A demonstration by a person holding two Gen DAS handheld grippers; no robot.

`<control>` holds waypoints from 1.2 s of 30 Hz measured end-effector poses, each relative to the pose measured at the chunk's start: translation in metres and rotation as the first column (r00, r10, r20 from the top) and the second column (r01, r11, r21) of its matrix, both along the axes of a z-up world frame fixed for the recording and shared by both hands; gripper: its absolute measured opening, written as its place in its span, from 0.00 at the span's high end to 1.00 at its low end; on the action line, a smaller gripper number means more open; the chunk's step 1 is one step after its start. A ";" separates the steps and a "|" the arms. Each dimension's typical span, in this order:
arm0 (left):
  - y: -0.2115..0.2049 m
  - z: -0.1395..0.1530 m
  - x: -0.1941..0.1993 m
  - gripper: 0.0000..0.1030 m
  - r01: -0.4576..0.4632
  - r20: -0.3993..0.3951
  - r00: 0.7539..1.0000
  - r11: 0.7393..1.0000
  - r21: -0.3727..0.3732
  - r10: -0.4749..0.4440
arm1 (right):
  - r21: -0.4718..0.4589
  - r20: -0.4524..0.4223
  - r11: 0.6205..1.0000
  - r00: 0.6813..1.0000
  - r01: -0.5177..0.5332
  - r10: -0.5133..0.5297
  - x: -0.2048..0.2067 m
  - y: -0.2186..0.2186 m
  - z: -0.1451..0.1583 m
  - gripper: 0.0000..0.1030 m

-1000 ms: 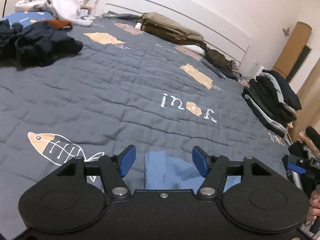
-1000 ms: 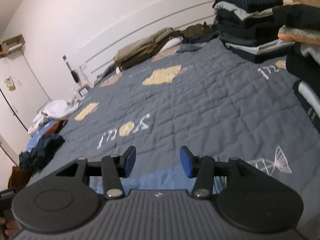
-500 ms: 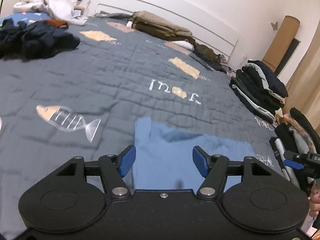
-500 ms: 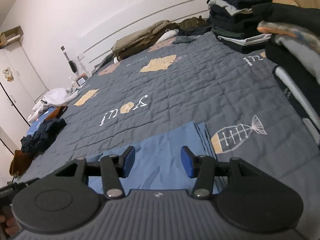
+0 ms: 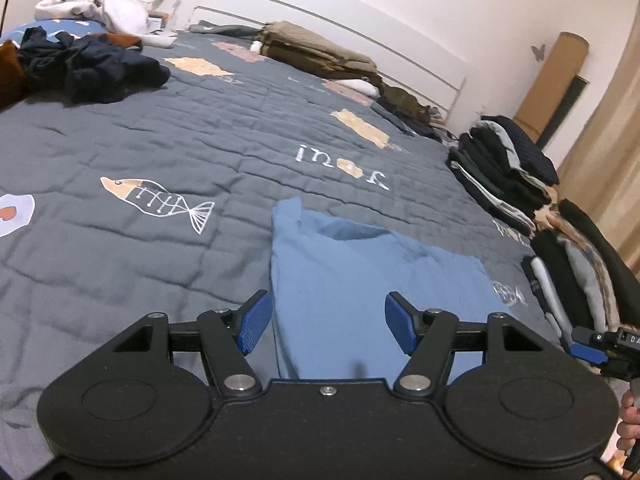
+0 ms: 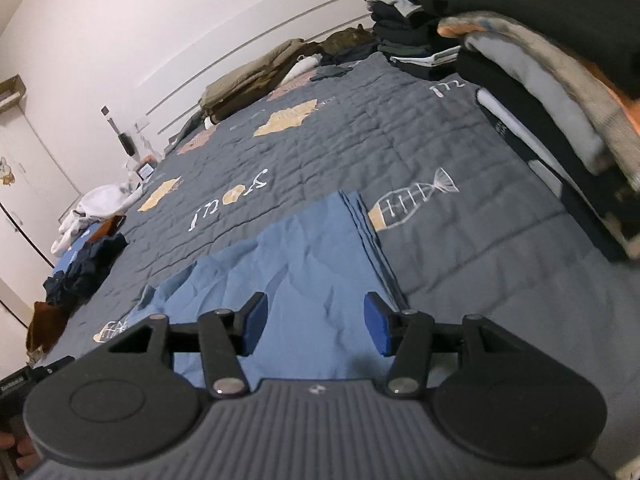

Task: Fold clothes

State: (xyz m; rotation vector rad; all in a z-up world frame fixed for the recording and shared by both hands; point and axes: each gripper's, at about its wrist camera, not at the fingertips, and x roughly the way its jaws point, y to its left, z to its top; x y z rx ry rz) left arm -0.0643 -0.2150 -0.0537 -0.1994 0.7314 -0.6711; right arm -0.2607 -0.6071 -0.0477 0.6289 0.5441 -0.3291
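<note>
Both hand-held grippers hover above our folded blue garment (image 5: 360,280), which lies flat on the grey quilted bedspread (image 5: 160,140) printed with fish. Our left gripper (image 5: 326,318) has its blue pads apart, holding nothing, the cloth's left edge showing between them. Our right gripper (image 6: 316,322) is spreading its jaws, empty, over the garment's right side, near its layered fold edge. To the right we see stacks of folded dark clothes (image 6: 540,92). At the far left sits a heap of unfolded dark clothes (image 5: 88,68).
</note>
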 end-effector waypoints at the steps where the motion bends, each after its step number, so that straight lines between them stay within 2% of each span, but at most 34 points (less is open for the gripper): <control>1: 0.001 -0.001 -0.003 0.40 0.004 -0.001 1.000 1.000 0.001 -0.004 | 0.001 0.000 1.000 1.000 0.004 -0.004 -0.003 0.002 -0.001 0.49; 7: 0.009 0.000 -0.014 0.45 0.055 0.058 0.997 0.997 0.057 -0.059 | 0.007 -0.031 0.997 0.996 0.081 -0.081 -0.018 0.008 -0.011 0.49; 8: 0.012 -0.001 -0.013 0.52 0.059 0.049 0.997 0.997 0.053 -0.062 | 0.006 -0.041 0.994 0.993 0.109 -0.109 -0.020 0.008 -0.014 0.49; 9: 0.015 -0.003 -0.011 0.65 0.061 0.034 0.997 0.997 0.049 -0.063 | 0.019 -0.054 0.992 0.991 0.122 -0.121 -0.022 0.007 -0.018 0.49; 11: 0.019 -0.009 -0.007 0.74 0.054 0.008 0.998 0.997 0.057 -0.054 | 0.059 -0.064 0.990 0.990 0.131 -0.128 -0.023 0.004 -0.025 0.49; 18: 0.015 -0.020 0.002 0.72 0.063 -0.072 0.996 0.998 0.019 -0.061 | 0.063 -0.073 0.981 0.982 0.181 -0.176 -0.027 0.003 -0.037 0.49; 21: 0.012 -0.026 0.006 0.63 0.050 -0.100 0.994 0.999 0.017 -0.048 | 0.100 -0.085 0.977 0.980 0.190 -0.182 -0.026 0.000 -0.043 0.48; 25: 0.008 -0.034 0.010 0.56 0.052 -0.137 0.989 0.999 0.010 -0.050 | 0.137 -0.083 0.973 0.981 0.187 -0.177 -0.026 -0.001 -0.049 0.46; 26: 0.007 -0.035 0.011 0.49 0.052 -0.142 0.989 0.999 0.011 -0.050 | 0.144 -0.081 0.972 0.981 0.186 -0.176 -0.025 -0.002 -0.050 0.45; 27: 0.005 -0.036 0.011 0.48 0.053 -0.147 0.988 0.999 0.012 -0.051 | 0.151 -0.080 0.971 0.981 0.187 -0.177 -0.024 -0.002 -0.052 0.43; 32: 0.000 -0.044 0.013 0.43 0.058 -0.182 0.982 0.998 0.012 -0.055 | 0.158 -0.093 0.967 0.978 0.202 -0.189 -0.019 -0.002 -0.059 0.37; 36: -0.003 -0.046 0.012 0.44 0.074 -0.190 0.979 0.997 -0.004 -0.073 | 0.196 -0.086 0.959 0.978 0.205 -0.192 -0.015 -0.003 -0.066 0.34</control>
